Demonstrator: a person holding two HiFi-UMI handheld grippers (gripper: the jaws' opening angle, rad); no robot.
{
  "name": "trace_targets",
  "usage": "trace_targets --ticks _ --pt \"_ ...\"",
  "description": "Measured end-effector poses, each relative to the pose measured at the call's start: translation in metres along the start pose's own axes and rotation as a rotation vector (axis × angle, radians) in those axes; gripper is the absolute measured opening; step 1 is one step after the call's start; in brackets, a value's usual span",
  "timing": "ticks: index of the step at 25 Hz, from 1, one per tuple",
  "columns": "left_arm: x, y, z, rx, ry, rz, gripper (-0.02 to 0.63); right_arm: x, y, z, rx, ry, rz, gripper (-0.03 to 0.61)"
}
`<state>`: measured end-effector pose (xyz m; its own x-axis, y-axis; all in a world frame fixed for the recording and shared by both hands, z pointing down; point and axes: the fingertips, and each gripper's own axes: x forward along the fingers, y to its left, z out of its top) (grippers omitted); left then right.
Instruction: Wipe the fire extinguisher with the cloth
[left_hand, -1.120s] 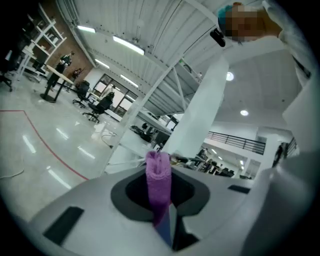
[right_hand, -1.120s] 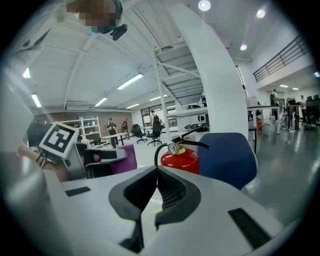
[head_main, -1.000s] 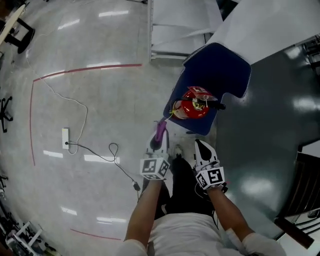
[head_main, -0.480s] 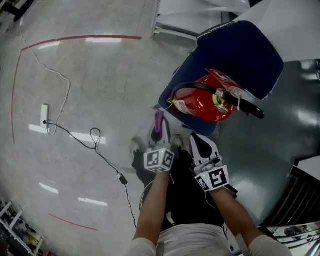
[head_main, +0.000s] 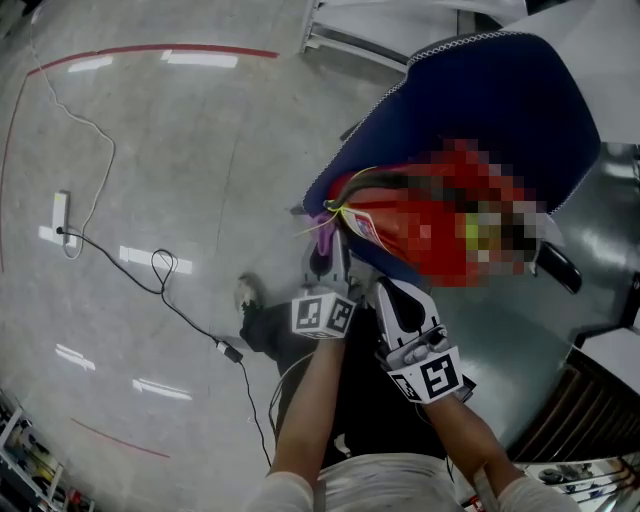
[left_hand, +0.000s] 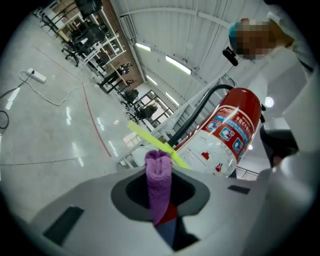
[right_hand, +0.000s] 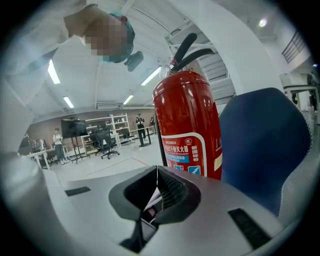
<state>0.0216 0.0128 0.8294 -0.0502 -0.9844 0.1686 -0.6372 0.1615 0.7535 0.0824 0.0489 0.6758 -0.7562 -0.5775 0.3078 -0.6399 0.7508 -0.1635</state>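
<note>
A red fire extinguisher with a black hose and handle stands on a blue chair; a mosaic patch covers part of it in the head view. My left gripper is shut on a rolled purple cloth, whose tip is close to the extinguisher's lower left side, beside a yellow-green tag. In the left gripper view the cloth sticks out of the jaws, with the extinguisher just behind. My right gripper sits under the extinguisher, shut and empty; the extinguisher fills its view.
A white power strip and a black cable lie on the grey floor at left. A red floor line runs across the top. Darker glossy floor lies at right. A white frame stands behind the chair.
The view has come much closer to the chair and extinguisher, which now look far larger. Both grippers have moved up toward the extinguisher; the cloth's tip now reaches its lower side.
</note>
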Motion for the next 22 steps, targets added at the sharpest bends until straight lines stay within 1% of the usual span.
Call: trace_targets --ticks 2,5,8,11,17,22 --pt "0.002 -0.014 0.0 -0.007 -0.01 -0.031 0.055 -0.004 -0.003 0.001 0.005 -0.002 0.004 0.014" --pt "0.0 -0.023 0.003 -0.006 -0.002 -0.037 0.055 -0.009 -0.004 0.003 0.005 0.009 0.0 0.014" --pt "-0.003 -0.033 0.011 0.027 0.017 -0.047 0.055 -0.014 -0.009 0.007 0.005 0.031 -0.026 0.014" --pt "-0.007 -0.057 0.032 0.068 0.005 -0.075 0.055 -0.021 -0.014 0.015 0.014 0.045 -0.045 0.014" --pt "-0.011 -0.095 0.082 0.027 -0.038 -0.094 0.055 -0.043 -0.008 0.045 0.027 0.05 -0.053 0.014" --pt "-0.019 -0.129 0.114 0.016 -0.042 -0.116 0.055 -0.059 -0.003 0.078 0.027 0.05 -0.064 0.014"
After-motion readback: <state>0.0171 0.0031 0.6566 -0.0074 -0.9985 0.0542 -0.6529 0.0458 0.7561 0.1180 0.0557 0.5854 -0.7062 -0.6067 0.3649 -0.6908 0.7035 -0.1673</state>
